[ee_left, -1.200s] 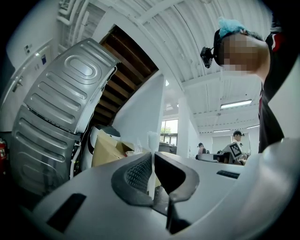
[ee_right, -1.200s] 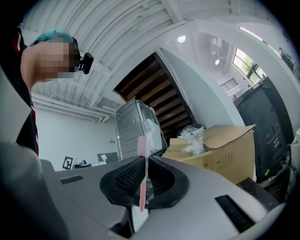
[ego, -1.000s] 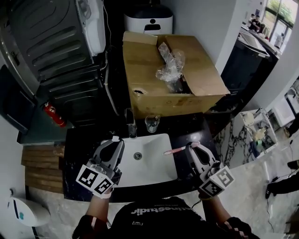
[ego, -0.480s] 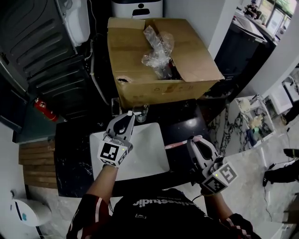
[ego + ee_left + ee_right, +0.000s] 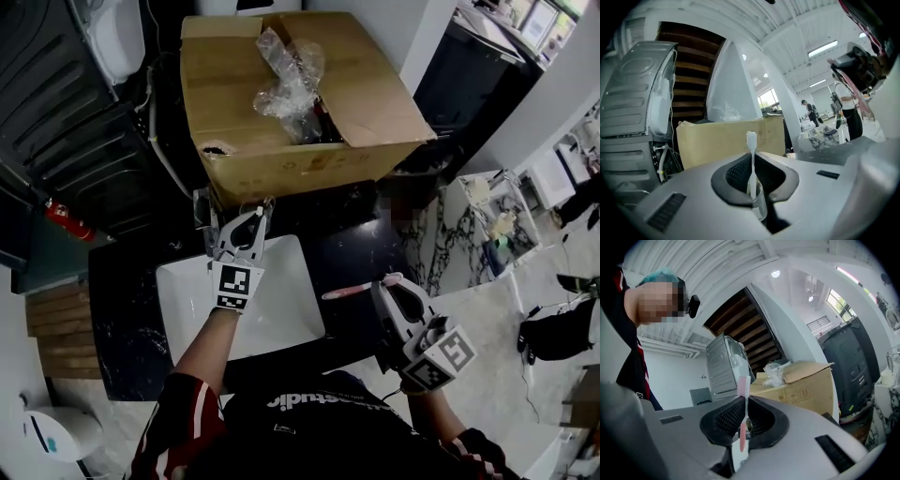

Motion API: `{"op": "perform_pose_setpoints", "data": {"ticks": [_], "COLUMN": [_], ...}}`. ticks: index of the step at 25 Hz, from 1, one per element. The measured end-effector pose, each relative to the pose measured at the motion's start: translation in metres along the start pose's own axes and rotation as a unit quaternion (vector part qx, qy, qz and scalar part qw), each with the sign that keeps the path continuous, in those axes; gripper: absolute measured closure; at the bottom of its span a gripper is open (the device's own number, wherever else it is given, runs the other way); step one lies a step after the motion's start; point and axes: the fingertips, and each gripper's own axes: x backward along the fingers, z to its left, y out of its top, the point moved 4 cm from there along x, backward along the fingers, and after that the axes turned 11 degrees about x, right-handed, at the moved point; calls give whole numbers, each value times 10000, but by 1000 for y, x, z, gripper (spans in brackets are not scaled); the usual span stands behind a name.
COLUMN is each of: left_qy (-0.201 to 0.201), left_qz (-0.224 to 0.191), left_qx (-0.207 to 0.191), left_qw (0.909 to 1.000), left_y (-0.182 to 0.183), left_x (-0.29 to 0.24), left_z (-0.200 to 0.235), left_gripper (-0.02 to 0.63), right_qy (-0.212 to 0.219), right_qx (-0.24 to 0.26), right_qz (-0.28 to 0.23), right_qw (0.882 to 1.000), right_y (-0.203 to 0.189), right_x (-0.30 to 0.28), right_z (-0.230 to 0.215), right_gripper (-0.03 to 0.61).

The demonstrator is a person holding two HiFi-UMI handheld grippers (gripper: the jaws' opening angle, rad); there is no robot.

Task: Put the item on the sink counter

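My left gripper reaches over the back edge of the white sink basin, close to the cardboard box. It is shut on a white toothbrush, which stands upright between the jaws in the left gripper view. My right gripper hovers over the dark counter to the right of the basin. It is shut on a pink toothbrush, whose handle points left toward the sink; the right gripper view shows the same brush pinched between the jaws.
A large open cardboard box with crumpled plastic wrap stands just behind the counter. Dark appliances fill the left side, with a red extinguisher below them. Marble flooring lies to the right. A person stands far off.
My left gripper has moved forward from the sink's near left corner to its back edge, still holding the white toothbrush. The right gripper has stayed in place with the pink toothbrush.
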Motion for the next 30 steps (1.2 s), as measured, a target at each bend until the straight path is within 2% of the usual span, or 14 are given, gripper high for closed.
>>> {"op": "perform_pose_setpoints", "data": {"ticks": [1, 5, 8, 12, 17, 22, 27, 30], "left_qy": [11, 371, 661, 921, 988, 865, 771, 675], "left_qz": [47, 238, 261, 347, 517, 630, 854, 820], "left_qx": [-32, 267, 291, 540, 727, 851, 1153, 1100], "left_qw": [10000, 9987, 9970, 9937, 9911, 9906, 9866, 9882], "left_y": [-1, -8, -9, -19, -37, -39, -44, -40], "left_x": [-5, -11, -12, -18, -23, -22, -17, -13], "left_z": [-3, -1, 0, 4, 8, 6, 0, -5], "left_gripper": [586, 586, 586, 586, 586, 586, 584, 525], "right_qy": [-4, -38, -39, -6, 41, 38, 108, 132], "right_qx": [-10, -26, -45, -94, -99, -101, -244, -136], "right_qz": [20, 52, 57, 76, 91, 125, -41, 44], "right_qw": [10000, 10000, 10000, 9999, 9999, 9999, 9996, 9998], "right_y": [-1, -3, -4, -7, -9, -10, -1, -6], "right_x": [0, 2, 2, 0, -6, -9, -15, -12], "right_z": [-1, -3, -6, -6, -5, -5, 1, 2], "right_gripper": [528, 528, 528, 528, 528, 528, 528, 528]}}
